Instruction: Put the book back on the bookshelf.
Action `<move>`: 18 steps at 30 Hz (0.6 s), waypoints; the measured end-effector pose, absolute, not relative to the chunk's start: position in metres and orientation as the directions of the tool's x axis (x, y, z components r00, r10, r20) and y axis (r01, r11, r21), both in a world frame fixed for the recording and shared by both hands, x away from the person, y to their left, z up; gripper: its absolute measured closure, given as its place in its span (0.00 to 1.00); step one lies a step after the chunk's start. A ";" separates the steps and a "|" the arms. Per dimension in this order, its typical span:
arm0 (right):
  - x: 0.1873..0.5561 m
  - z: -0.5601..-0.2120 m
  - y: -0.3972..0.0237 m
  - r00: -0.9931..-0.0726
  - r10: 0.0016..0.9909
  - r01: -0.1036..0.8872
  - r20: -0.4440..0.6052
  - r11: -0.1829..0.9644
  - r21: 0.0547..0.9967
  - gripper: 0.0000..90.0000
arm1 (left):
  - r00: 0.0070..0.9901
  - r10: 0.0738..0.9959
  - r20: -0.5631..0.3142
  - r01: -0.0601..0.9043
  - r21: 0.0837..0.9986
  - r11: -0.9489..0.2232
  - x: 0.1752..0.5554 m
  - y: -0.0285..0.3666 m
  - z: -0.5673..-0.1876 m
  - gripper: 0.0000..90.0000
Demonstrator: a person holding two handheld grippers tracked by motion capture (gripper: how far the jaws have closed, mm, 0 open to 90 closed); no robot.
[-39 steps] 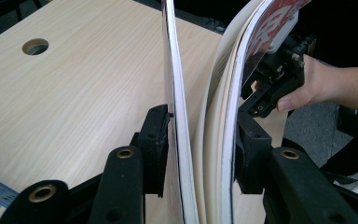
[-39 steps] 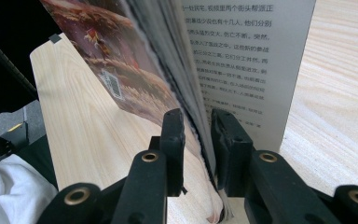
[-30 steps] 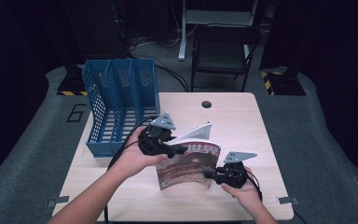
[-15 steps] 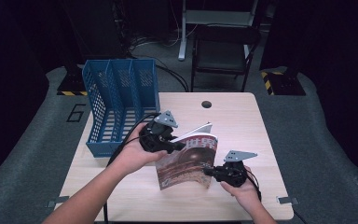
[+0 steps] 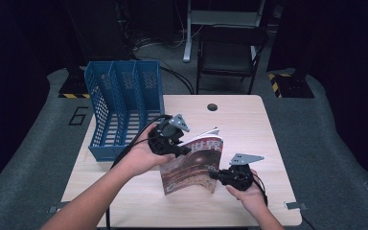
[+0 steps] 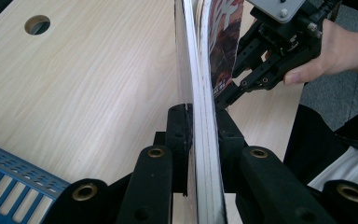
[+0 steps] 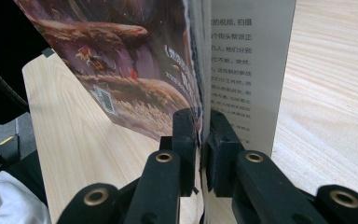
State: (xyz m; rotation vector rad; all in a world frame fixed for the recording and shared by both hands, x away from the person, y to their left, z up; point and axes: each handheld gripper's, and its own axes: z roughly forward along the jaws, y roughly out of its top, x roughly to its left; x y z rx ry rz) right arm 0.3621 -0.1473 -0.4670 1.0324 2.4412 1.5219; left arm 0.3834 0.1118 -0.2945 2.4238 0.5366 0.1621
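A blue file rack (image 5: pixel 124 108) with three slots stands on the left rear part of the light wood counter (image 5: pixel 258 124), just beside the left hand-held gripper (image 5: pixel 184 150). A round cable hole (image 5: pixel 212 107) sits near the counter's far edge. A dark chair (image 5: pixel 227 52) stands on the floor beyond the counter, well apart from the work area. Nothing lies between the two grippers except the magazine.

The magazine (image 5: pixel 191 165) is held upright above the middle of the counter, its lower edge near the surface; contact cannot be confirmed. The left hand-held gripper is clamped on the magazine's upper left edge; in the left gripper view both jaws press flat against the page stack (image 6: pixel 200 116). The right hand-held gripper (image 5: pixel 215 175) is closed on the lower right corner, its jaws pinching the pages (image 7: pixel 203 93).

The cover shows a brown, reddish illustration with white characters at the top. The cover bows slightly outward. An inner page with black printed text is visible in the right gripper view.
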 end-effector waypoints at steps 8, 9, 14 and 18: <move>0.363 -0.468 -0.148 -0.768 0.581 0.496 0.270 0.271 0.825 0.92 | 0.911 0.412 -0.012 0.337 0.598 -0.727 0.384 0.107 -0.299 0.88; 0.363 -0.468 -0.148 -0.768 0.581 0.496 0.270 0.271 0.825 0.92 | 0.911 0.412 -0.012 0.337 0.598 -0.727 0.384 0.107 -0.299 0.88; 0.363 -0.467 -0.148 -0.766 0.581 0.502 0.276 0.271 0.821 0.92 | 0.913 0.409 -0.007 0.333 0.594 -0.733 0.385 0.107 -0.299 0.91; 0.365 -0.468 -0.147 -0.767 0.582 0.496 0.270 0.269 0.826 0.92 | 0.916 0.400 -0.002 0.325 0.587 -0.741 0.384 0.106 -0.298 0.92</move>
